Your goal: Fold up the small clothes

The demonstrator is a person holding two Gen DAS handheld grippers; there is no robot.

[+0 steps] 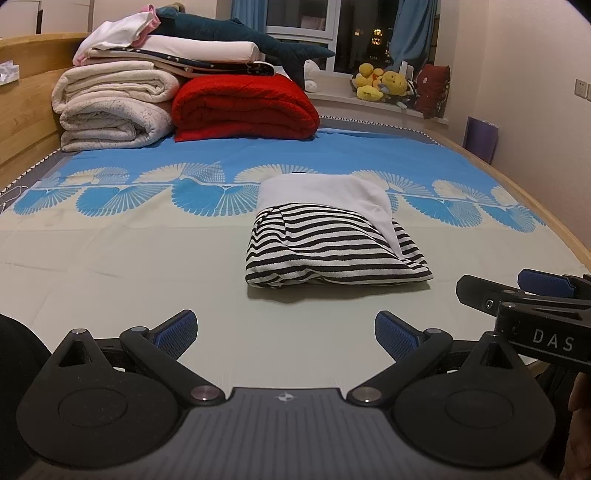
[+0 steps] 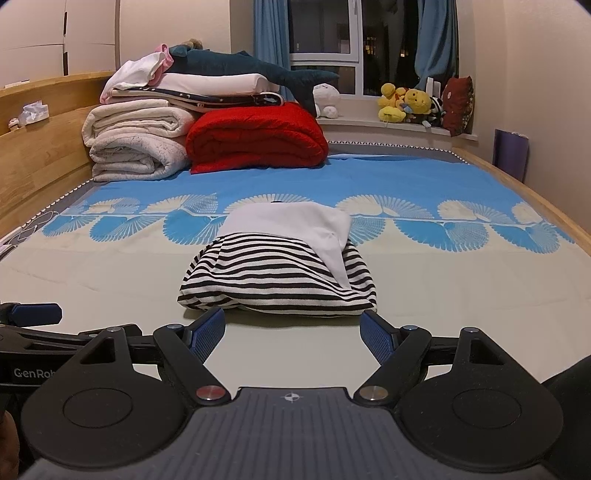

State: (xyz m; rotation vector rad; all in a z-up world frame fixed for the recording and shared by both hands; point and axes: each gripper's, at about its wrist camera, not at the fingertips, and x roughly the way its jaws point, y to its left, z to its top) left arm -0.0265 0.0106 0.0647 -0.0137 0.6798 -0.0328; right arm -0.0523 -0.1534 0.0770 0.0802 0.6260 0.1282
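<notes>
A folded garment (image 1: 332,236), black-and-white striped with a plain white part laid over its far side, lies on the bed (image 1: 129,258) on the pale area of the sheet, its far edge reaching the blue fan-patterned band. The left gripper (image 1: 284,332) hovers short of it with its 2 blue-padded fingers (image 1: 177,332) spread wide and nothing between them. The right gripper (image 2: 291,328) sits just before the garment's near edge, its fingers (image 2: 210,328) also spread wide and pinching nothing; whether the tips touch the cloth I cannot tell. At the head of the bed are a folded red blanket (image 1: 243,107), rolled cream blankets (image 1: 110,110) and a plush shark (image 1: 236,33).
</notes>
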